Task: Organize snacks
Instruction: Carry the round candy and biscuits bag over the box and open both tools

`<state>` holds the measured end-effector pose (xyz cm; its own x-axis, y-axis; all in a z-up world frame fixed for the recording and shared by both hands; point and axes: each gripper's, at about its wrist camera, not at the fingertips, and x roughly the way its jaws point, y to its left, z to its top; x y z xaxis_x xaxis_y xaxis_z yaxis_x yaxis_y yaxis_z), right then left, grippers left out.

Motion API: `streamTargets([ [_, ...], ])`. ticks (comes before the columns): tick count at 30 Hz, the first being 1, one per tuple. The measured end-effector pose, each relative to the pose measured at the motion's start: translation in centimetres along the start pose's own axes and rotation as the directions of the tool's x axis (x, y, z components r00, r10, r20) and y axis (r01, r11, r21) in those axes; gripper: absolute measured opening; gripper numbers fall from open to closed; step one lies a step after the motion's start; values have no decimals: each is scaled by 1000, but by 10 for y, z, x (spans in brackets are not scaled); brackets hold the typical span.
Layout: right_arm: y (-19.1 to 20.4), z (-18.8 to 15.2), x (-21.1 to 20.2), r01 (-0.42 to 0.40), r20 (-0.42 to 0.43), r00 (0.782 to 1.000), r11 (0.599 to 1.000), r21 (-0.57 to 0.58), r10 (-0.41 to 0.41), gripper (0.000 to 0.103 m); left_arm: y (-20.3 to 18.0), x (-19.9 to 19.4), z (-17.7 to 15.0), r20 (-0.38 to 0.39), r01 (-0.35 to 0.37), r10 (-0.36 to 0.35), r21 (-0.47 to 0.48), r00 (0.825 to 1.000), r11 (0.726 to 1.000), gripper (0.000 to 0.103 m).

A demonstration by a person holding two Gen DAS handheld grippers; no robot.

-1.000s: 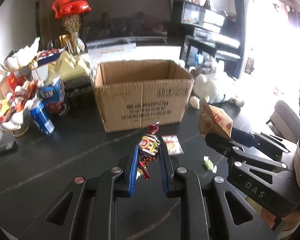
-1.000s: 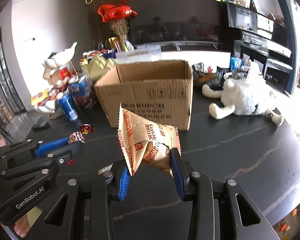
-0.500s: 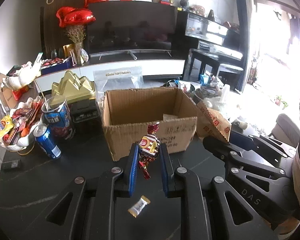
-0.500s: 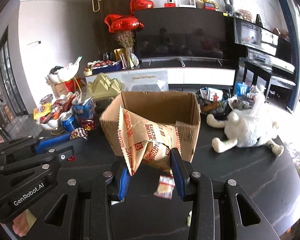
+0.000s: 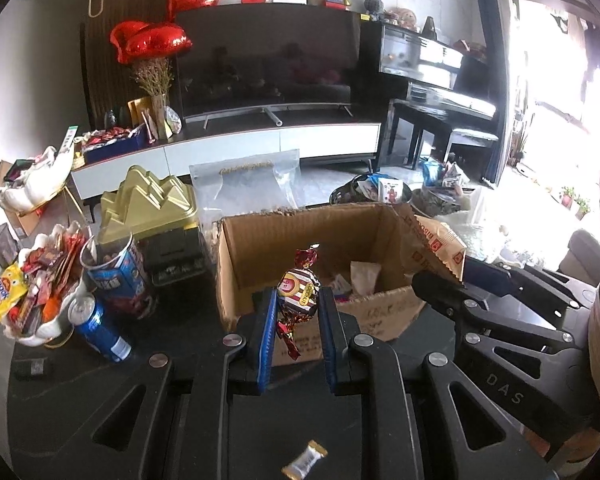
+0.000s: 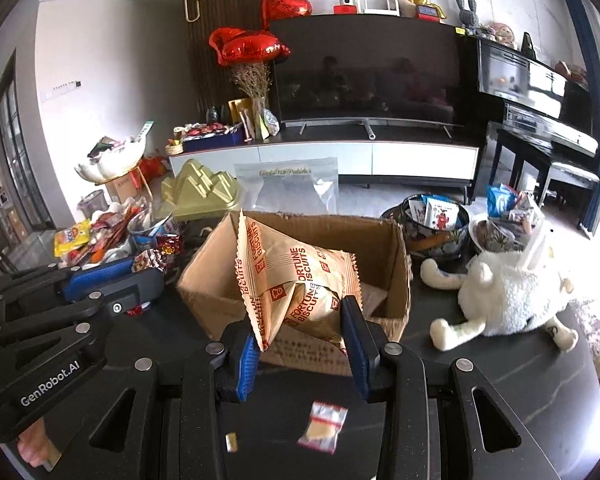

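My left gripper [image 5: 298, 312] is shut on a striped wrapped candy [image 5: 299, 296] with red twisted ends, held up in front of the open cardboard box [image 5: 260, 240]. My right gripper [image 6: 302, 332] is shut on a tan Fortune Biscuits bag [image 6: 296, 276], held over the near wall of the same box [image 6: 396, 248]. A few wrappers lie at the box's bottom [image 5: 362, 278]. In the left wrist view the right gripper [image 5: 440, 276] with its bag shows at the right; in the right wrist view the left gripper [image 6: 140, 276] with its candy shows at the left.
On the dark table [image 5: 80, 392] lie a small wrapped candy [image 5: 305, 458] and a clear sachet [image 6: 324, 426]. Left of the box stand a blue can [image 5: 98, 326], a snack tub [image 5: 116, 268], a white bowl of snacks [image 5: 40, 292] and a gold box [image 5: 148, 204]. A white plush toy [image 6: 508, 292] lies right.
Both grippers rose and moved toward the box with their snacks still held. The box's inside has come into view, and the loose sweets on the table slid under the grippers.
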<state>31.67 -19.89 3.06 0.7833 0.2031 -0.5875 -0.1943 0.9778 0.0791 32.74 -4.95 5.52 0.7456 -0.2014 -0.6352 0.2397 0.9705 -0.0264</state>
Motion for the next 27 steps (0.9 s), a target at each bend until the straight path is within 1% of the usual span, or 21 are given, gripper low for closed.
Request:
streamTargets([
  [10,-13,20,43,-1,2,1000,1000,-12,1,40,5,52,24,-29,-1,2,25,1000,1000,22],
  [11,-15,22,48,2,9,1000,1000,-13,-2,40,5,56,26,-30,-2,3,27,1000,1000,27],
  [12,-15,23,50,9,13,1000,1000,-17,-9,44,5,61,27,-34,-16,17,31,999,999,35],
  [13,-17,24,53,36,13,999,999,-19,-36,51,6,63,28,-34,-41,43,32,999,999,50],
  [14,-19,24,55,48,10,999,999,-16,-48,55,7,63,26,-27,-55,56,33,998,998,54],
  [15,-20,23,55,54,10,998,998,-11,-54,57,8,62,24,-21,-59,60,36,998,998,55],
  [18,-25,15,53,68,-10,998,998,5,-68,57,8,54,16,0,-86,87,45,996,995,57],
  [19,-27,12,52,68,-18,998,998,12,-68,59,8,50,12,4,-94,94,47,996,994,59],
  [21,-28,8,49,67,-33,997,997,28,-66,62,8,44,8,0,-93,93,41,996,995,59],
  [23,-28,2,43,66,-38,997,997,34,-65,63,8,37,3,-1,-83,83,31,997,996,63],
  [25,-27,-5,35,72,-43,997,997,36,-71,64,8,27,-3,2,-78,78,21,997,997,63],
  [27,-27,-10,27,73,-42,997,996,44,-71,67,6,18,-8,10,-79,79,14,997,997,64],
])
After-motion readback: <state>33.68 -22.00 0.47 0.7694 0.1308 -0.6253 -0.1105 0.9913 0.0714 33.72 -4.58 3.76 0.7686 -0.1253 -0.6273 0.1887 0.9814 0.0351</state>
